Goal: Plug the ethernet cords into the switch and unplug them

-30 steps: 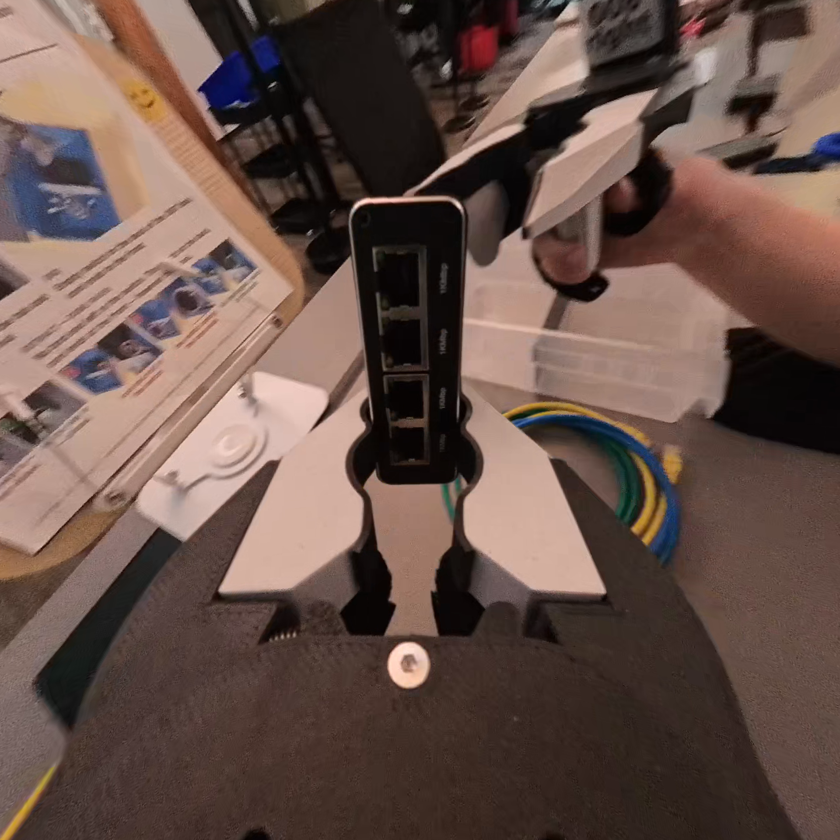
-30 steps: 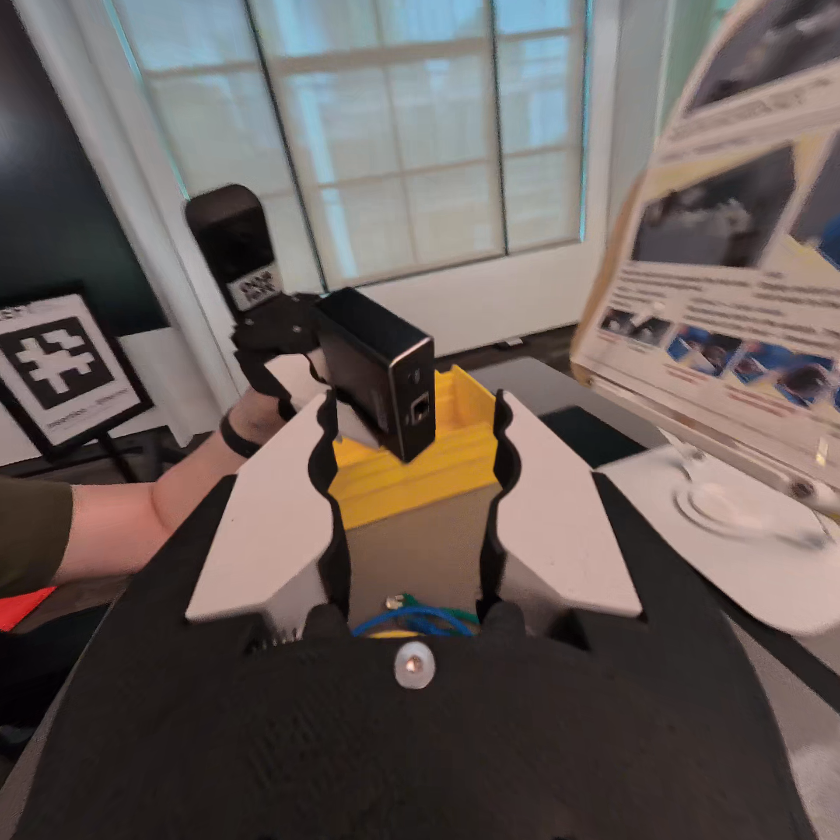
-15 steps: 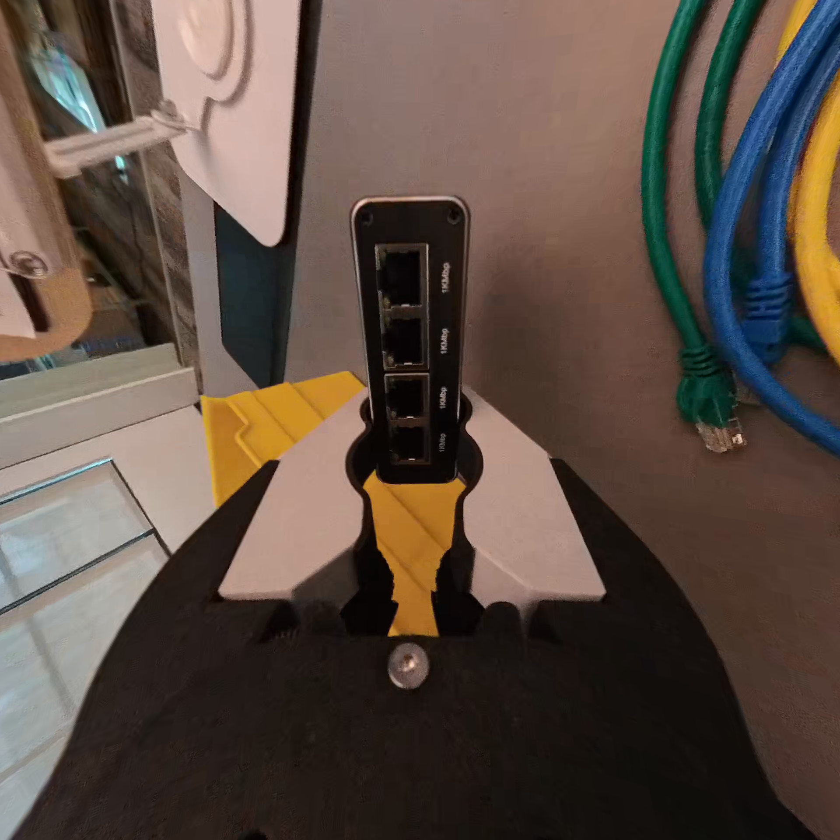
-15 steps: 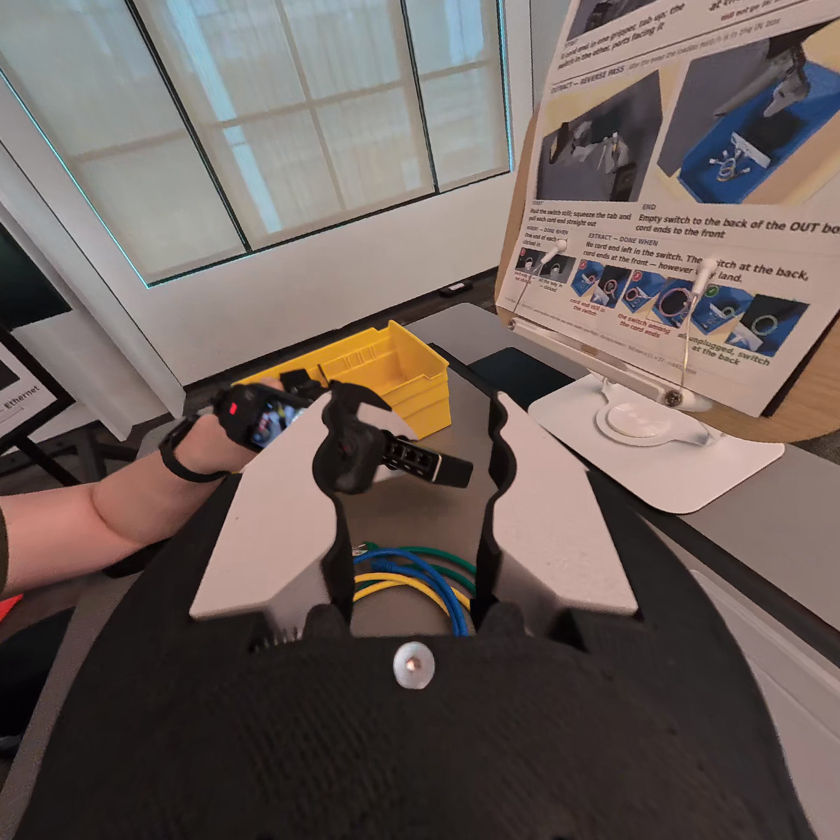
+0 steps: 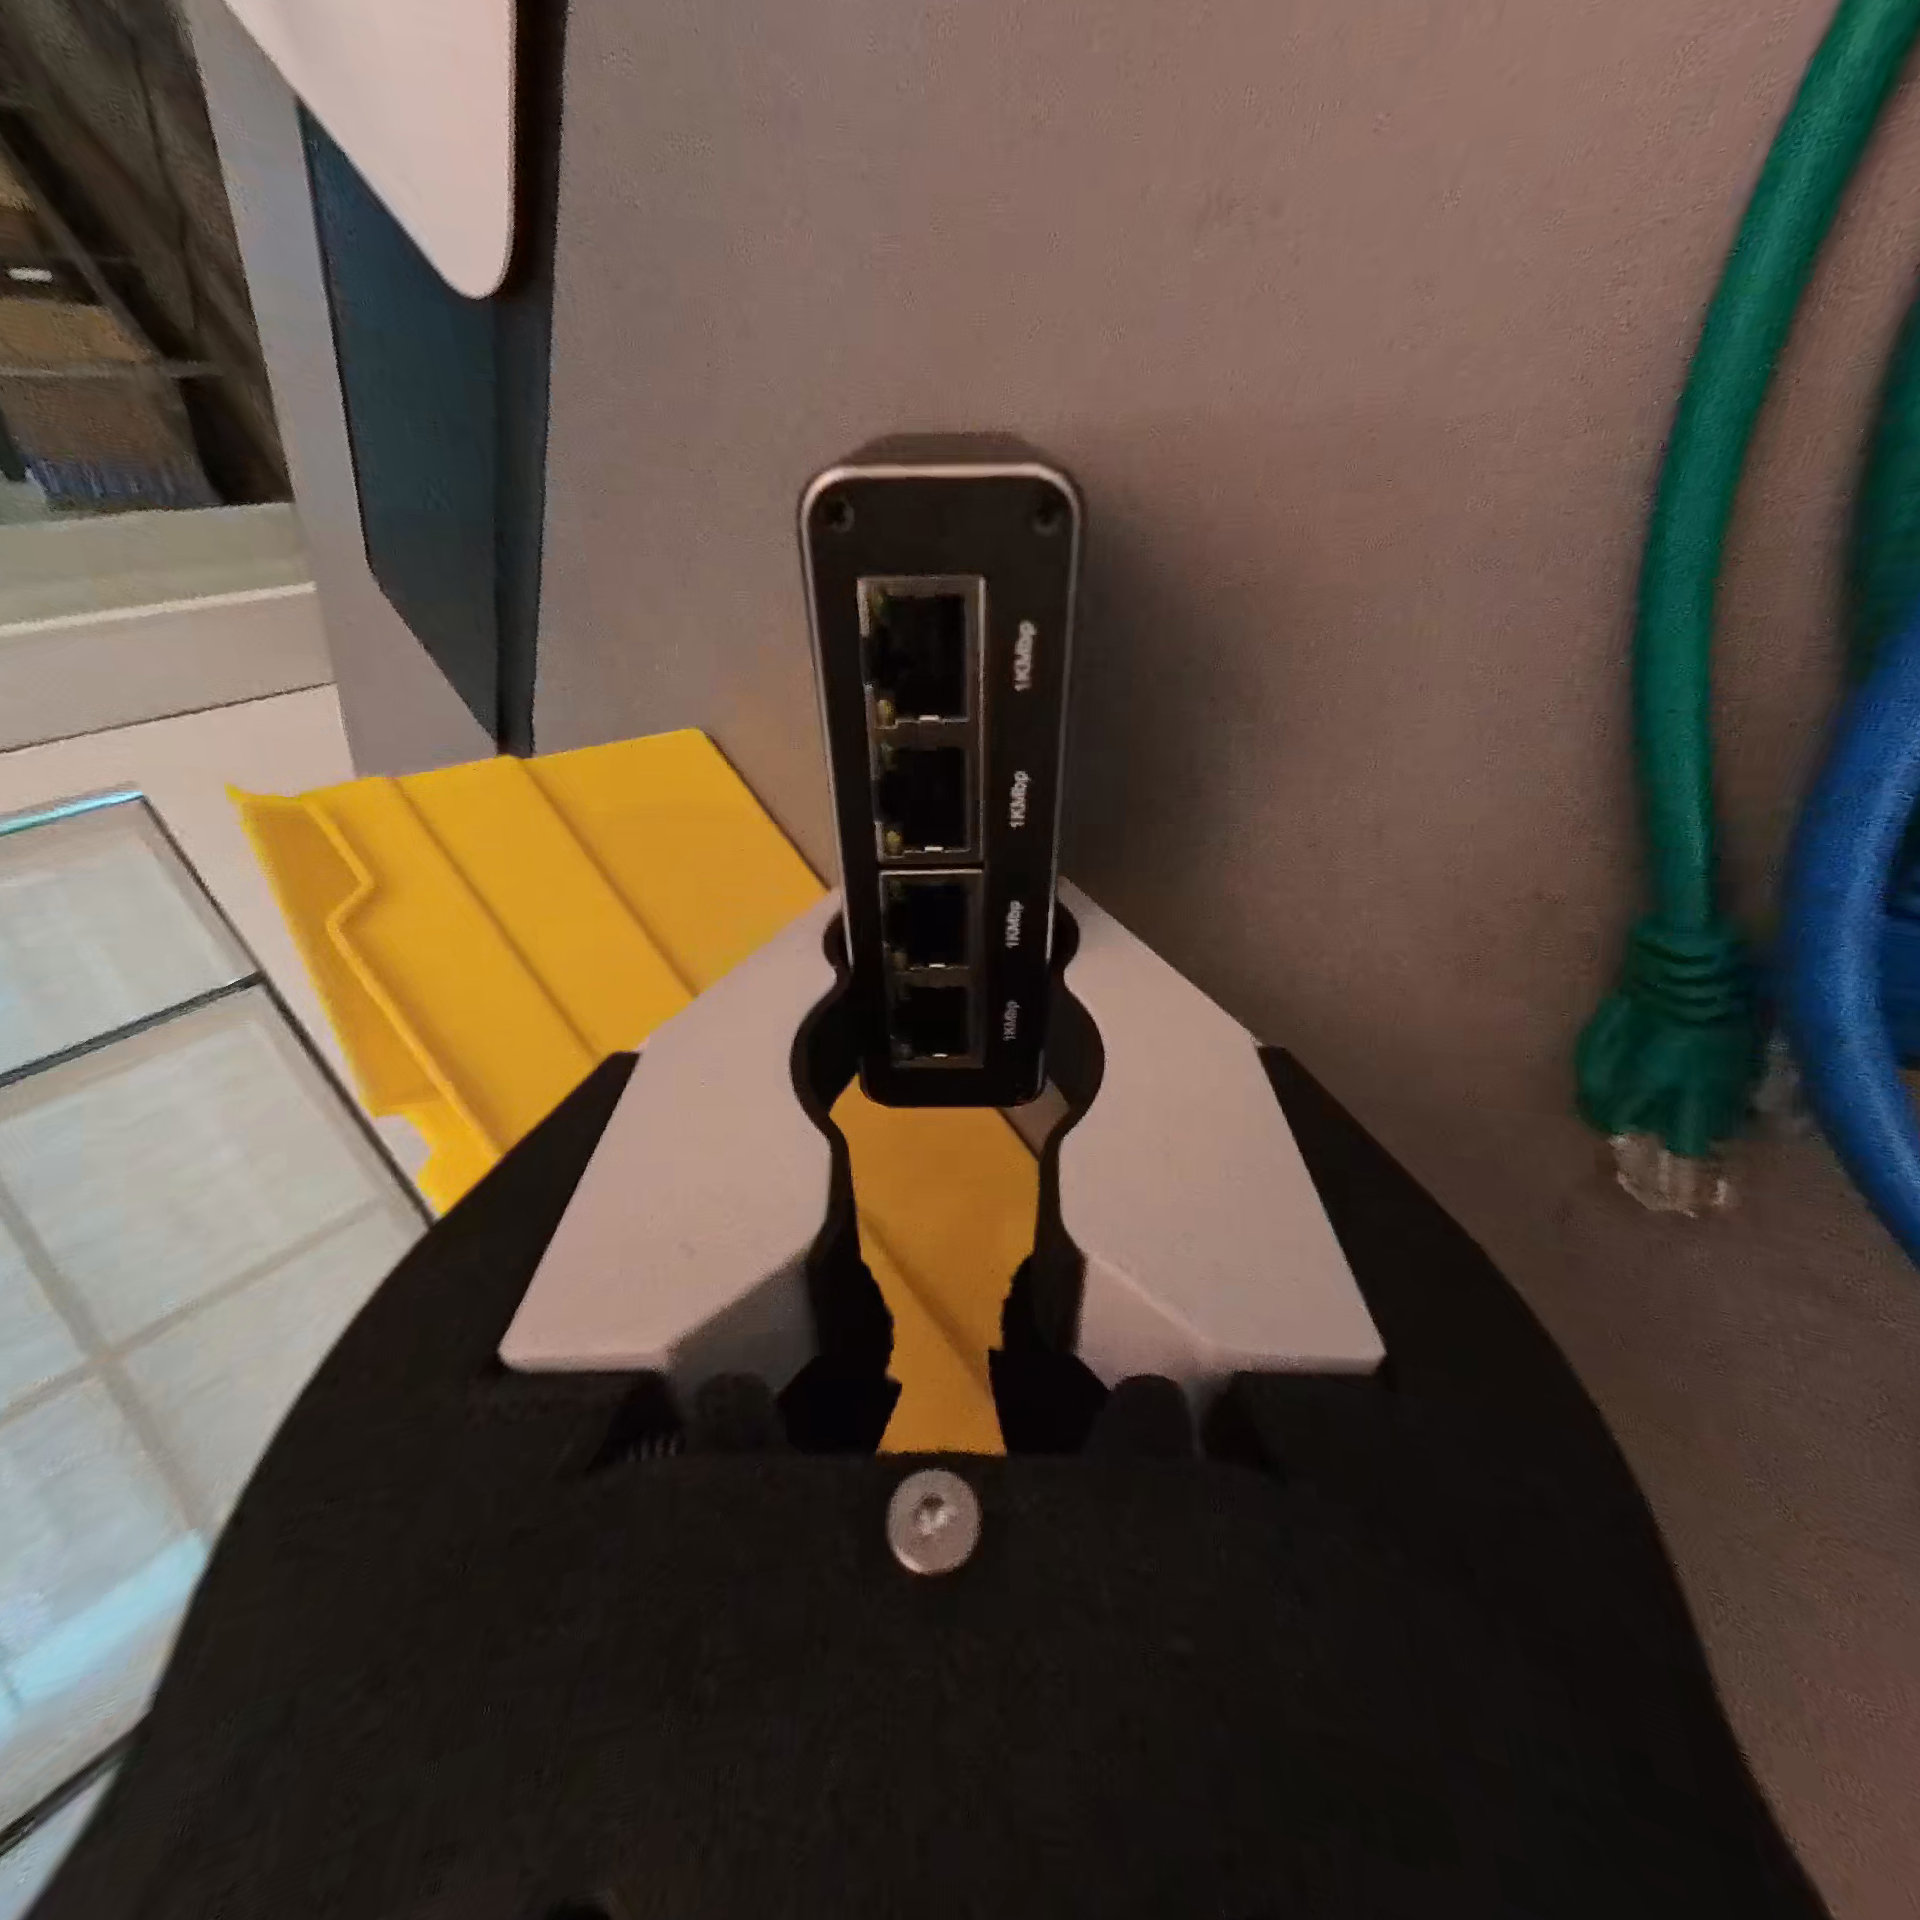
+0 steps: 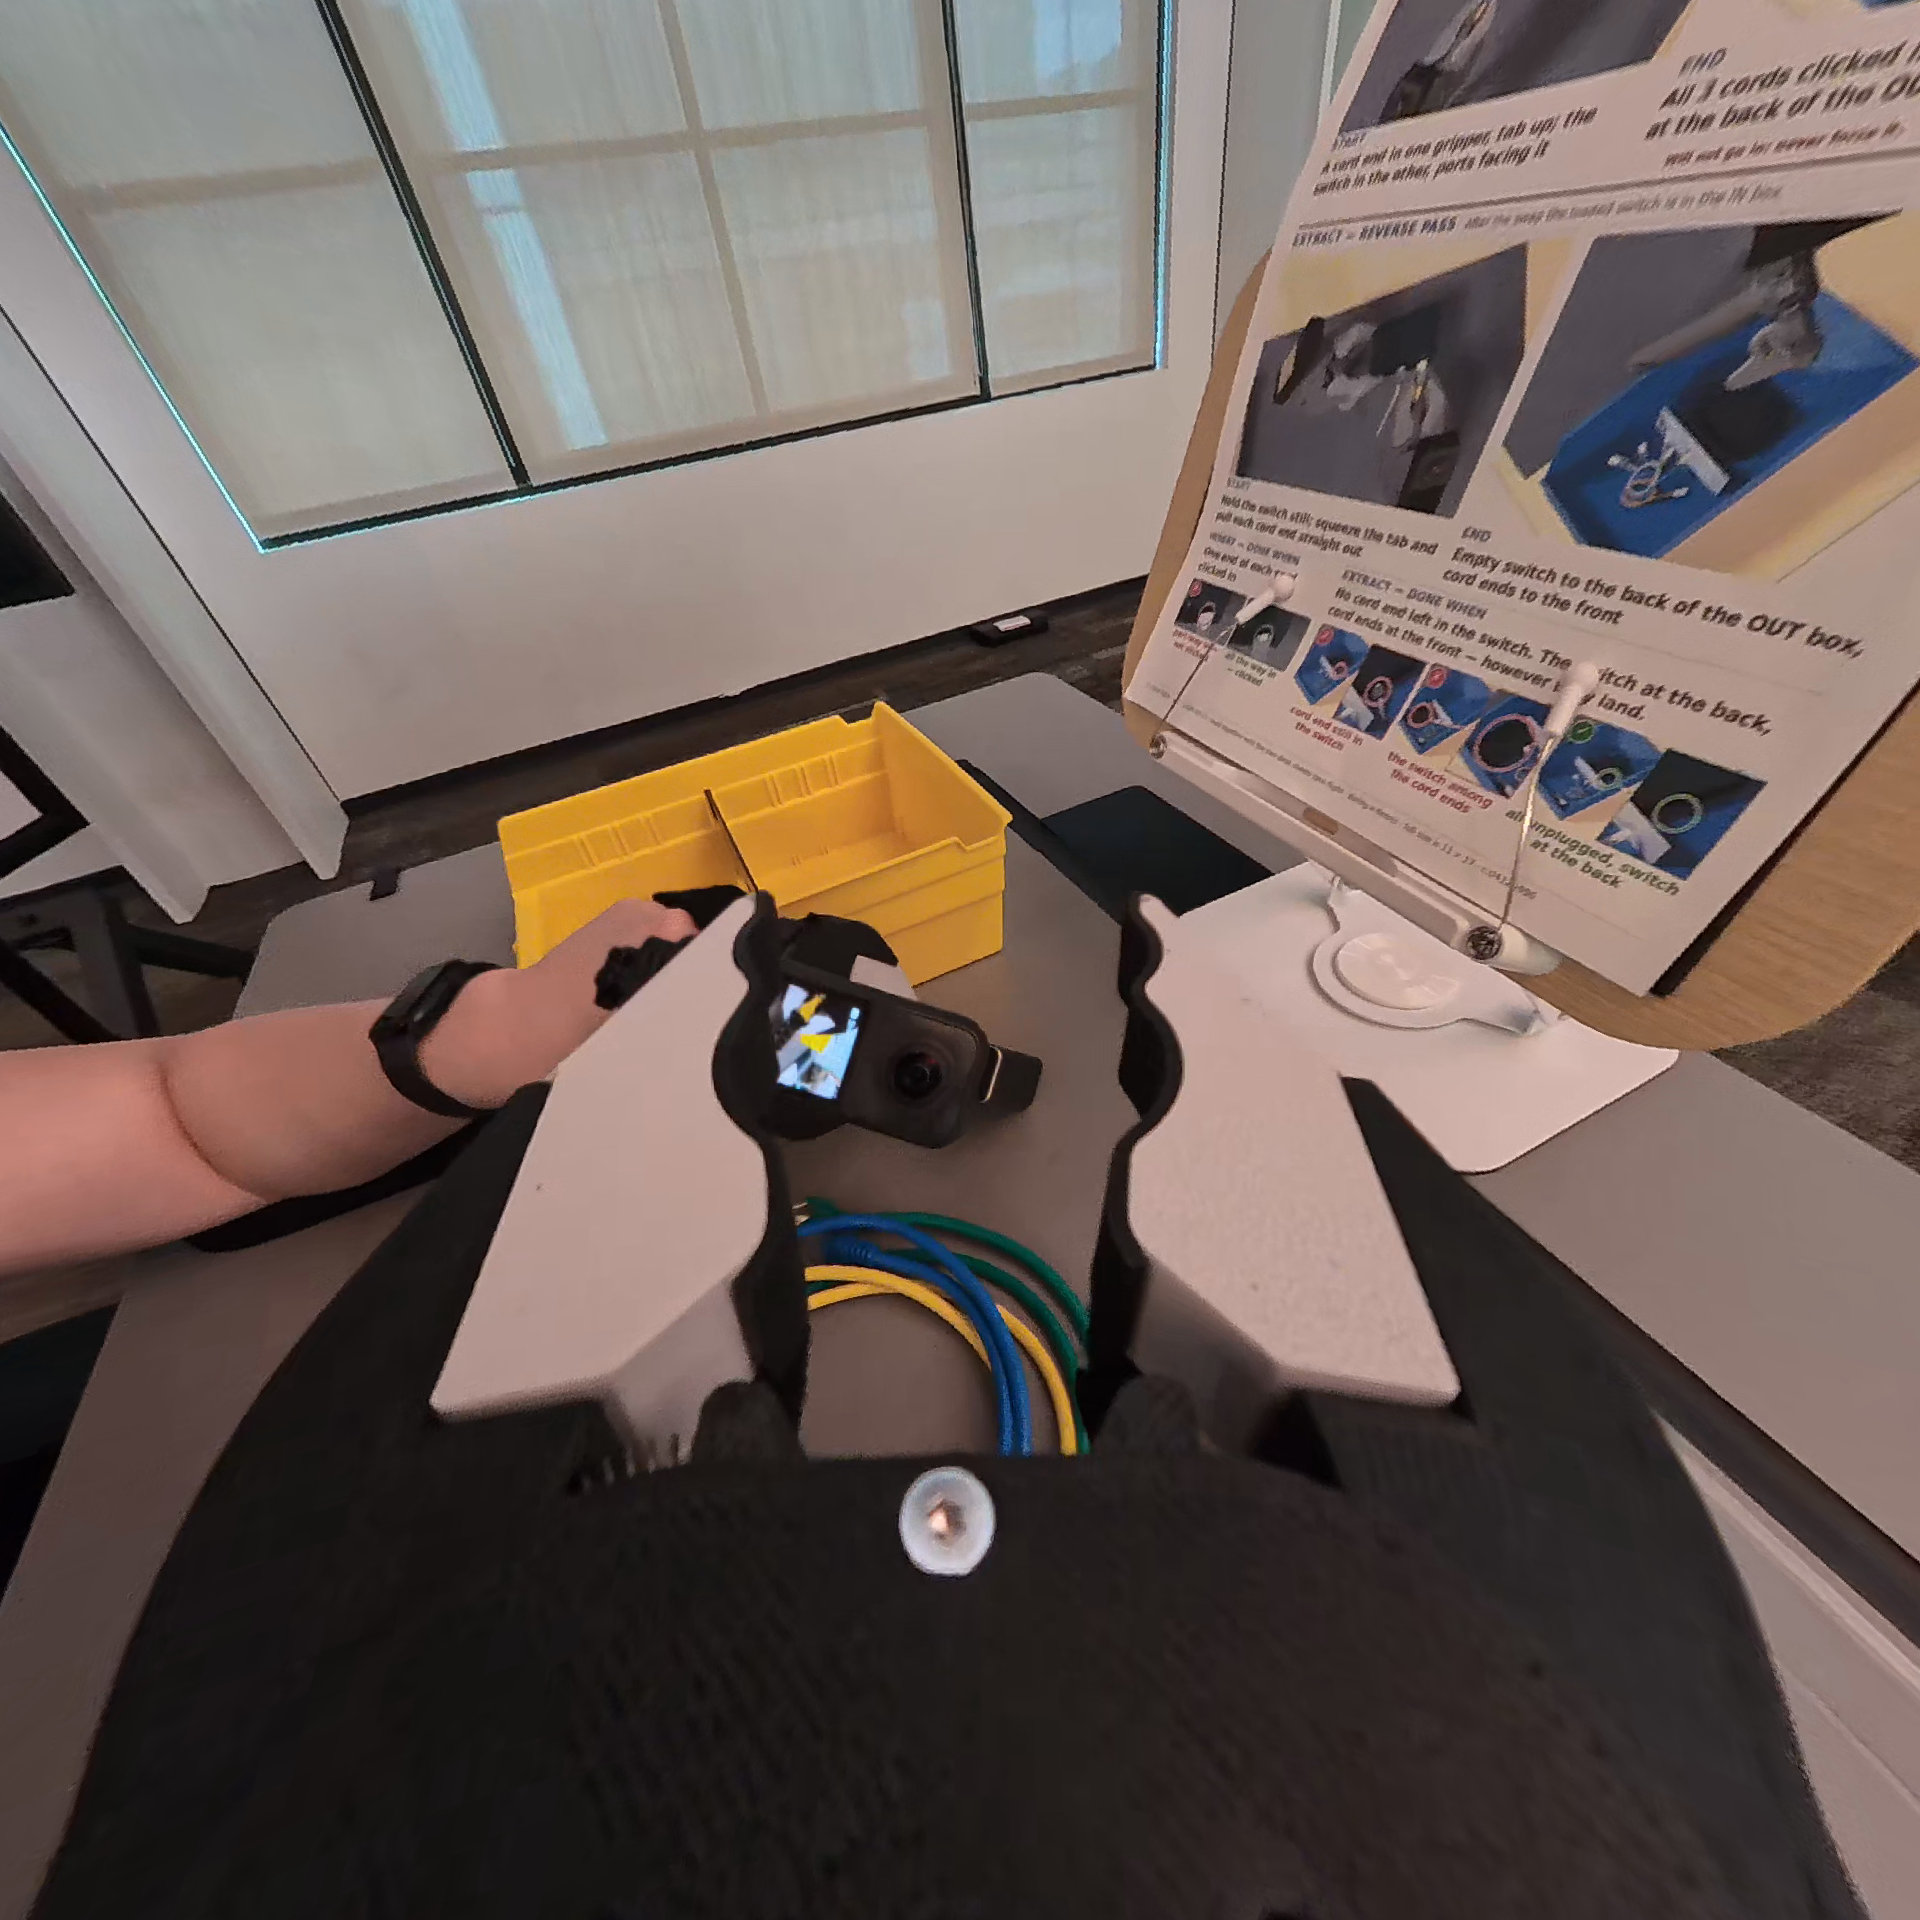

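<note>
In the left wrist view the left gripper (image 5: pixel 940 997) pinches the black switch (image 5: pixel 940 769) between its jaws; four empty ports face the camera, the lowest two partly framed by the fingers. A green cord (image 5: pixel 1683 665) and a blue cord (image 5: pixel 1860 894) are cut off at the right edge. In the right wrist view the right gripper (image 6: pixel 940 997) has jaws spread, empty, above three coiled cords on the grey table (image 6: pixel 1039 727); the yellow cord (image 6: pixel 997 1340) is partly hidden. One yellow bin (image 6: pixel 769 831) stands beyond.

Black switch (image 5: pixel 940 790), yellow bin (image 6: pixel 831 821), green cord (image 5: pixel 1704 727), blue cord (image 5: pixel 1860 935), yellow cord (image 6: pixel 997 1340), grey table (image 5: pixel 1299 312)
</note>
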### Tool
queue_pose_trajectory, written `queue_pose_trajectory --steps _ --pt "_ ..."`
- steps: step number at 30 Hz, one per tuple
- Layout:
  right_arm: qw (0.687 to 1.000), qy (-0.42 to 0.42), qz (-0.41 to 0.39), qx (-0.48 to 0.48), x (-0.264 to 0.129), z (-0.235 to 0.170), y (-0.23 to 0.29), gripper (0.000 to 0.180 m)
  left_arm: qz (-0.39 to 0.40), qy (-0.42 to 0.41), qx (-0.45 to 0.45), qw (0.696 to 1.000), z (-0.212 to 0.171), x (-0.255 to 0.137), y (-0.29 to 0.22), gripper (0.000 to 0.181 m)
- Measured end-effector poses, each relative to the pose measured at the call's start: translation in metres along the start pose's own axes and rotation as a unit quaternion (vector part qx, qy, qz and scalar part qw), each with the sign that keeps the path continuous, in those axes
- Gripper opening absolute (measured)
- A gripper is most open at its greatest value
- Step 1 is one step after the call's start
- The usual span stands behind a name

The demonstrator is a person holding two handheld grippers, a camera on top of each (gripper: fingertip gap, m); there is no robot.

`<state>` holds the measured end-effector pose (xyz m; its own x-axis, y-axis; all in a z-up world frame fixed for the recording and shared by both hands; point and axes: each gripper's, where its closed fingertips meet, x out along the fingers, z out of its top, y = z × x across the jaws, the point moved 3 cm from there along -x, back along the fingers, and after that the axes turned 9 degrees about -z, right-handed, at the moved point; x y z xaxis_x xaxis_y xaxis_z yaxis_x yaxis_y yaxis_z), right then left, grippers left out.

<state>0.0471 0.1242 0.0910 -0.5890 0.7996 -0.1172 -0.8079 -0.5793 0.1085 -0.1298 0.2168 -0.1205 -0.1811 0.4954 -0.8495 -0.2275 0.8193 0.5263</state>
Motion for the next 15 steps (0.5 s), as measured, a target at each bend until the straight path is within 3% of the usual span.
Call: queue_pose_trajectory --steps 8,10,15 --pt "1.0 -0.005 -0.01 -0.001 -0.009 0.006 -0.002 0.065 0.109 0.053 0.069 0.99 -0.004 0.012 0.003 0.035" --pt "1.0 -0.006 -0.01 0.001 -0.011 0.007 -0.003 0.065 0.098 0.056 0.068 0.991 -0.007 0.008 0.0 0.039" --pt "1.0 -0.012 -0.012 0.005 -0.016 0.009 -0.006 0.065 0.026 0.038 0.056 0.997 -0.014 -0.006 -0.007 0.072"
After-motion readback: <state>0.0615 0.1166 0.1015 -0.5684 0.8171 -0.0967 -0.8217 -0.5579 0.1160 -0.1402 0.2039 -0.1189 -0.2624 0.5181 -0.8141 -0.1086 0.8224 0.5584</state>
